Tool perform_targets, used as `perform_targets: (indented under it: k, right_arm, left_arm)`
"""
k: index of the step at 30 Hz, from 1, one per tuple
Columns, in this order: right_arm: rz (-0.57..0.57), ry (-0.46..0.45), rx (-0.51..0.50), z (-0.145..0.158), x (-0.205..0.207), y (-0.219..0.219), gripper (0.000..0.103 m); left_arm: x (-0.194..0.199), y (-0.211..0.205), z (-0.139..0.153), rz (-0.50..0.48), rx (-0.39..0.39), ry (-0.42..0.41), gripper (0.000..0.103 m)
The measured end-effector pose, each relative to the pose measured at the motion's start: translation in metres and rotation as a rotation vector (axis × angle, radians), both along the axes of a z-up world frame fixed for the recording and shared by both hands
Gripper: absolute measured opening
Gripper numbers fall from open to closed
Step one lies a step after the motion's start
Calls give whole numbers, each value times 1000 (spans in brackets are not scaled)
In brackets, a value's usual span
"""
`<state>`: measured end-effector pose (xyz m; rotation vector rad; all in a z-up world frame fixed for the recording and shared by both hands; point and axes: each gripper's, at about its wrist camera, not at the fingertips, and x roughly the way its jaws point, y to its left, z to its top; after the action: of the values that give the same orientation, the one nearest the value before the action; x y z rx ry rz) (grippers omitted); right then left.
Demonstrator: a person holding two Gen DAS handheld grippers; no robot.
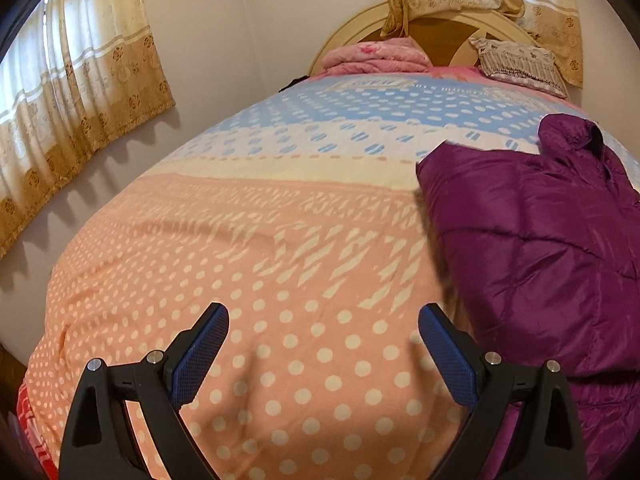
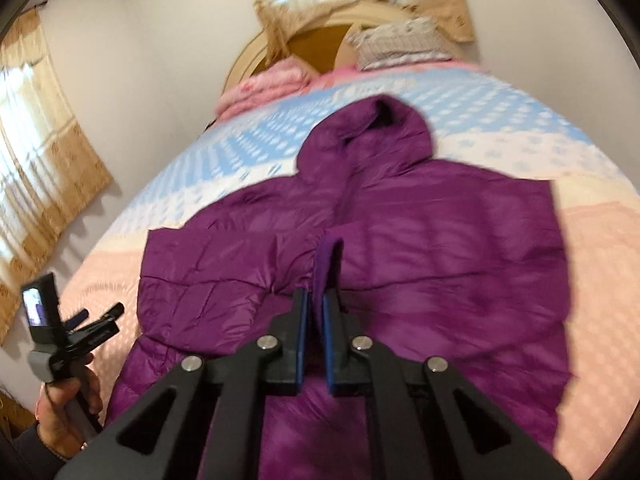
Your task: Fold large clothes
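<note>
Right gripper (image 2: 315, 300) up close, jaws pressed together and pinching a dark purple cuff (image 2: 329, 256) that stands up between the blue pads (image 2: 331, 344), the sleeve end of the jacket (image 2: 420, 248). The jacket lies spread flat on the bed (image 2: 600, 240), front up, hood (image 2: 372, 132) pointing toward the headboard (image 2: 316, 40), its body over the pink part of the cover and the hood reaching onto the blue part. Over at the left edge, a hand (image 2: 60, 412) holds the left gripper (image 2: 96, 314) above the bed beside the jacket, apart from it. From the left wrist view, the left gripper (image 1: 323, 316) has its jaws spread wide with nothing between them, only the dotted pink cover (image 1: 240, 280) beneath, and the jacket (image 1: 540, 240) lies off to its right, just beside the right finger (image 1: 444, 352). Farther back, a folded pink blanket (image 1: 372, 58) and a pillow (image 1: 520, 64) sit against the headboard, with curtains (image 1: 76, 92) on the wall at left and behind the bed
</note>
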<state>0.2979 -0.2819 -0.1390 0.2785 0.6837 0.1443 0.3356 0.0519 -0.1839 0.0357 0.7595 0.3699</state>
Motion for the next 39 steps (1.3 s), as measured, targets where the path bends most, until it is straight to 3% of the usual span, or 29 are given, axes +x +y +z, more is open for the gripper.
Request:
perform_targets:
  k: [5, 7, 10, 11, 12, 14, 17, 19, 20, 21, 26, 31, 34, 39]
  right_arm:
    - [-139, -17, -24, -2, -37, -43, 7]
    - [-152, 30, -6, -13, -38, -52, 7]
    - [-144, 32, -11, -11, -32, -46, 21]
    - [-120, 32, -6, -8, -26, -37, 47]
    - [-102, 27, 5, -6, -22, -32, 79]
    - [-72, 7, 4, -3, -15, -22, 86]
    - [-14, 44, -1, -8, 14, 2, 85]
    - [35, 129, 26, -26, 39, 15, 80]
    - [51, 164, 37, -36, 47, 19, 56]
    - [59, 185, 39, -42, 51, 21, 10]
    - [39, 57, 54, -17, 10, 7, 8]
    - [-82, -33, 30, 1, -37, -30, 8]
    - [-190, -9, 10, -11, -50, -56, 8]
    - [-267, 102, 10, -50, -44, -77, 12]
  left_arm:
    - [-2, -9, -3, -17, 7, 5, 96]
    - [-1, -14, -4, -26, 16, 11, 96]
    - [0, -14, -3, -16, 23, 13, 96]
    - [0, -13, -3, -5, 31, 9, 96]
    - [1, -11, -2, 7, 38, 5, 96]
    - [2, -7, 0, 20, 38, 2, 96]
    - [6, 5, 4, 50, 14, -7, 96]
    - [9, 10, 6, 56, -7, -3, 96]
    - [10, 11, 6, 53, -10, -1, 96]
    - [10, 12, 7, 50, -12, 0, 96]
    - [9, 13, 9, 40, 5, -15, 96]
    - [12, 8, -2, 58, 6, 27, 96]
    - [10, 1, -10, 65, 31, 54, 96]
    - [10, -4, -18, 52, 42, 92, 96]
